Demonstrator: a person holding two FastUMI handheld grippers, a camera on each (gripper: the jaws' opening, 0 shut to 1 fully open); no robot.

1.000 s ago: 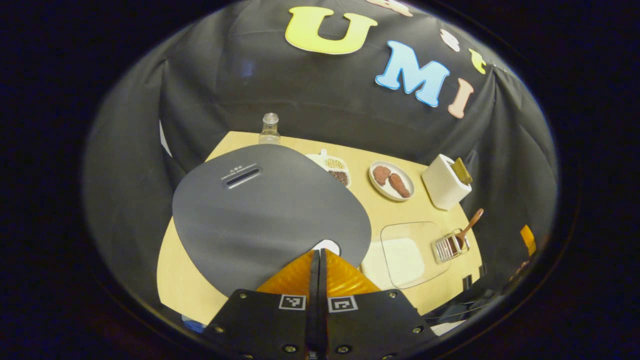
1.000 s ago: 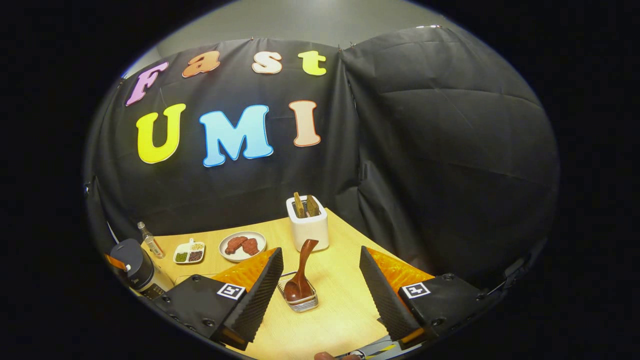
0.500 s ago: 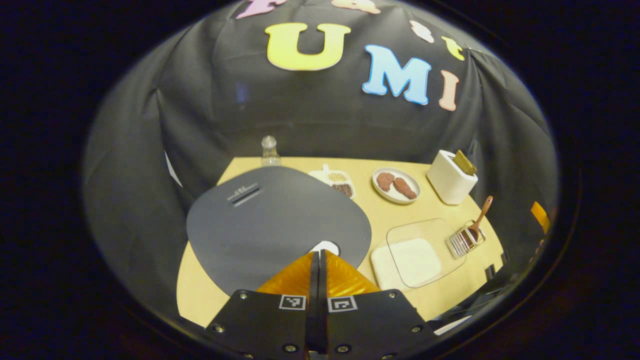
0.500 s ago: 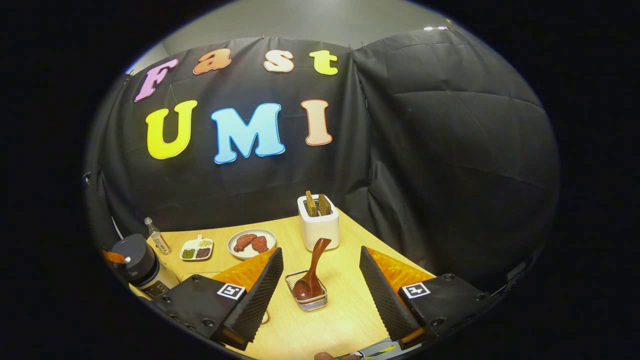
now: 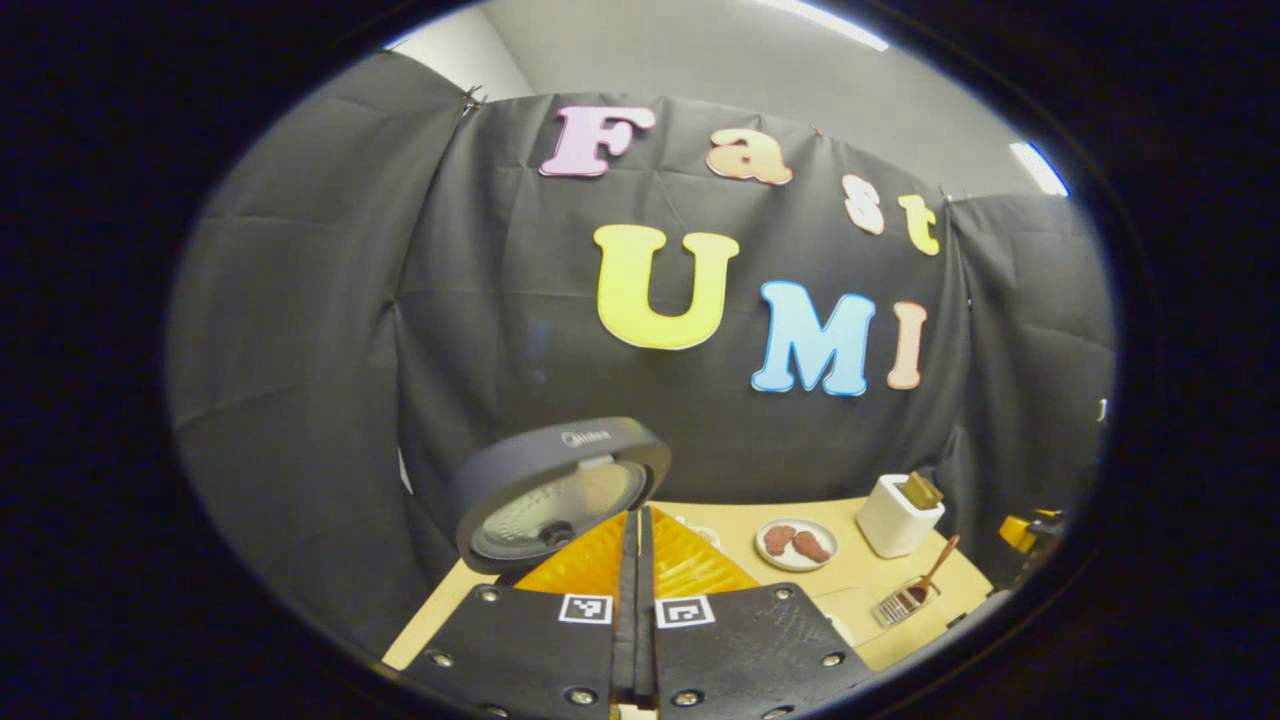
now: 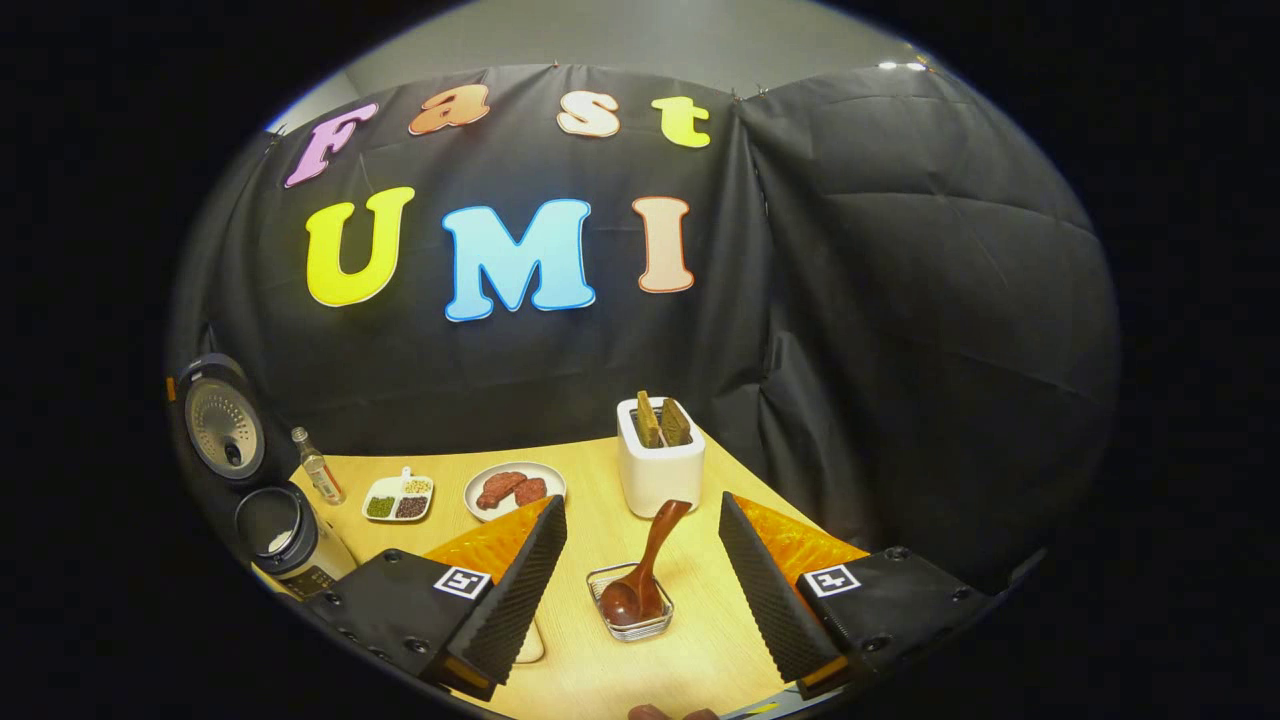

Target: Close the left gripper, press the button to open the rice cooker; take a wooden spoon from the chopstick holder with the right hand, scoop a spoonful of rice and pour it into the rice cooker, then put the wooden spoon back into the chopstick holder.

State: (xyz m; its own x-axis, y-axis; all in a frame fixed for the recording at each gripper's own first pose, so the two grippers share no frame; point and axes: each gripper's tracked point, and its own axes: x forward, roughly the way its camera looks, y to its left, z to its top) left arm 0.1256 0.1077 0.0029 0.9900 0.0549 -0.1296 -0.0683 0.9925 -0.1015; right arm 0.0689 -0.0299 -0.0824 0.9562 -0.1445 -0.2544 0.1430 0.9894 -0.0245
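The dark rice cooker lid (image 5: 555,490) stands raised, its inner side facing my left gripper (image 5: 636,515), which is shut and empty just in front of it. In the right gripper view the cooker (image 6: 270,525) sits at the far left, lid (image 6: 222,420) up and pot uncovered. A brown wooden spoon (image 6: 645,575) stands bowl-down in the small wire chopstick holder (image 6: 603,582). My right gripper (image 6: 640,503) is open above it, one finger on each side of the handle, not touching it. The holder (image 5: 893,606) and spoon (image 5: 935,575) lie far right in the left gripper view.
On the wooden table (image 6: 700,650) stand a white toaster (image 6: 660,465), a plate of brown food (image 6: 515,490), a divided dish (image 6: 398,498) and a small bottle (image 6: 315,468). A pale container's corner (image 6: 530,645) peeks from under a finger. A hand (image 6: 665,712) shows at the bottom edge.
The cooker lid has sprung up from closed to open. My left gripper has lifted and tilted back from the lid, still shut. The right gripper has drifted slightly, staying open over the spoon.
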